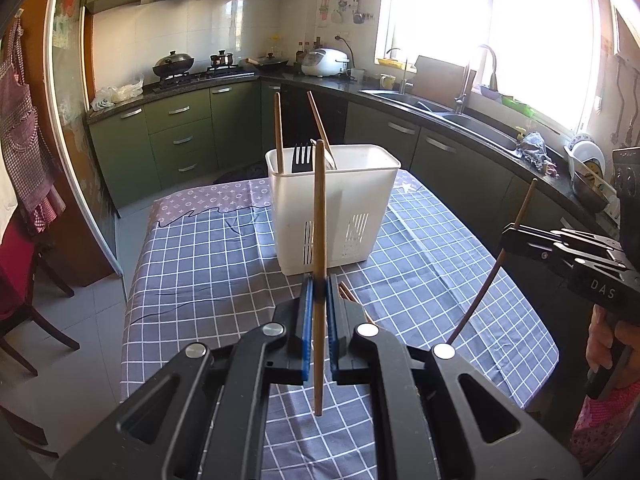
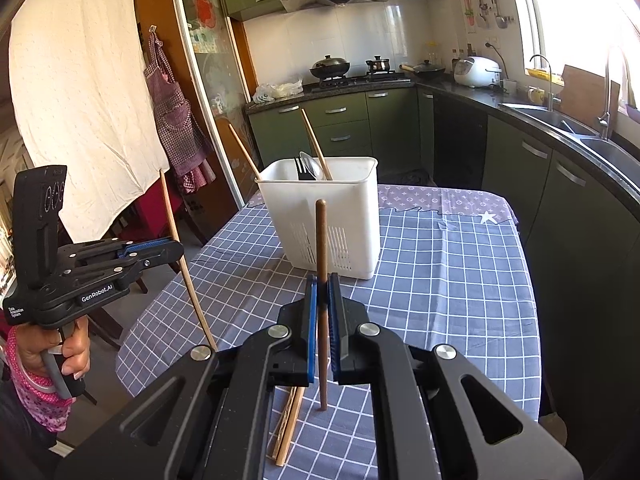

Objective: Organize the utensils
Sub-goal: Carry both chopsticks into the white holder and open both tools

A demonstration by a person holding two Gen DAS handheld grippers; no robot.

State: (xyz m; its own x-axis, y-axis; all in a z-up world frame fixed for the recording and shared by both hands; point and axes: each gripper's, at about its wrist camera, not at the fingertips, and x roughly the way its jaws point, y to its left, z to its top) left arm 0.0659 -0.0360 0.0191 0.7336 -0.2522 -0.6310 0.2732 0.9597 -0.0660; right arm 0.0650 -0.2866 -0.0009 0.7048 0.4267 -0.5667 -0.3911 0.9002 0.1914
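we see a white caddy (image 1: 332, 216) standing upright on the checked tablecloth (image 1: 200, 280) of a table, toward its far end. inside it stand two chopsticks (image 1: 279, 132), a black fork (image 1: 303, 158) and a spoon (image 2: 311, 166), all leaning on the rim.

nearer to us, the left gripper (image 1: 319, 292) has its blue pads pressed onto a light chopstick (image 1: 320, 216), held almost upright, its top reaching above the caddy's rim in this view and its lower end hanging free above the cloth. the right gripper (image 2: 322, 294) pinches a dark chopstick (image 2: 322, 240) in the same way, upright, just in front of the caddy's slotted wall. both tools are above the table, well apart from each other, and neither stick touches the caddy.

more chopsticks (image 2: 289, 424) lie flat on the cloth below the right gripper.

around the table we see green cabinets (image 1: 180, 132), a stove with pans (image 1: 174, 65), a rice cooker (image 1: 325, 62), a sink (image 1: 420, 102) under a bright window, and an apron (image 2: 176, 116) hanging by the door. a hand (image 2: 60, 354) grips the left tool's handle.
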